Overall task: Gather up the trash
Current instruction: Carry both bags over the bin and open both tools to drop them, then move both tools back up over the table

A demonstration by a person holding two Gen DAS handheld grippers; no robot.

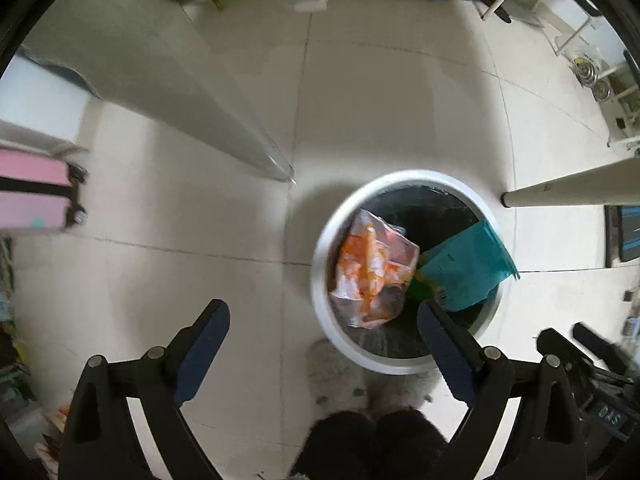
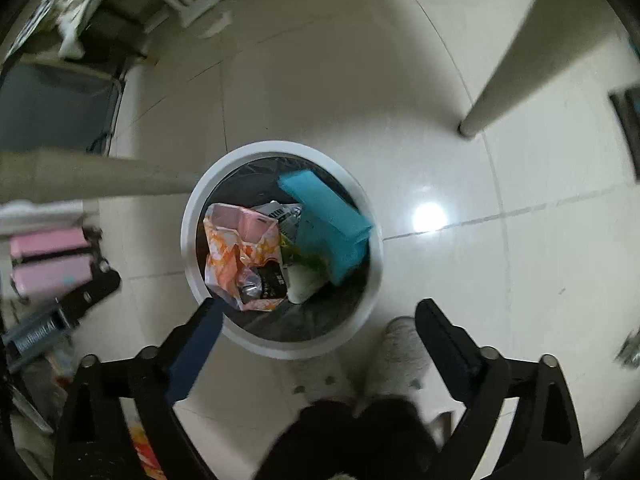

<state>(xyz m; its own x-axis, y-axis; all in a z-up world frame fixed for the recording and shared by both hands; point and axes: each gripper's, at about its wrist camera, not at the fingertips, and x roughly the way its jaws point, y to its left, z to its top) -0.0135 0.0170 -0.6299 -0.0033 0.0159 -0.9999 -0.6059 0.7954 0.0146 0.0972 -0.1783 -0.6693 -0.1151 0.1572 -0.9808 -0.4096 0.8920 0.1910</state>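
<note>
- The round white-rimmed trash bin with a black liner (image 1: 320, 280) is being looked straight down into by both wrist cameras, sitting on the pale glossy tiled floor (image 1: 200, 200).
- The left gripper (image 1: 324, 328) is being held with its dark-padded fingers spread wide, nothing being pinched between them; the bin is being seen at about 1 o'clock from its fingertips.
- The right gripper (image 2: 318, 314) is likewise being held wide apart and empty, with the bin at roughly 11 o'clock from it and its left fingertip overlapping the rim in that view.
- The crumpled orange-and-white plastic wrapper (image 1: 372, 272) is being kept inside the bin, on its 9 o'clock side.
- The teal flat cardboard box (image 1: 464, 268) is being propped tilted in the bin at around 3 o'clock, one corner poking out over the rim.
- More trash is being seen in the right wrist view between those two: a dark foil packet (image 2: 272, 280) and something green and white that can't really be made out.
- The pair of fluffy light-grey slippers (image 1: 340, 380) and dark trouser legs of the person are being shown at 6 o'clock, just beside the bin.
- A pink hard-shell suitcase (image 1: 36, 196) is being seen lying at 9 o'clock, well apart from the bin.
- Two cream table legs (image 1: 572, 190) are being seen near the bin.
</note>
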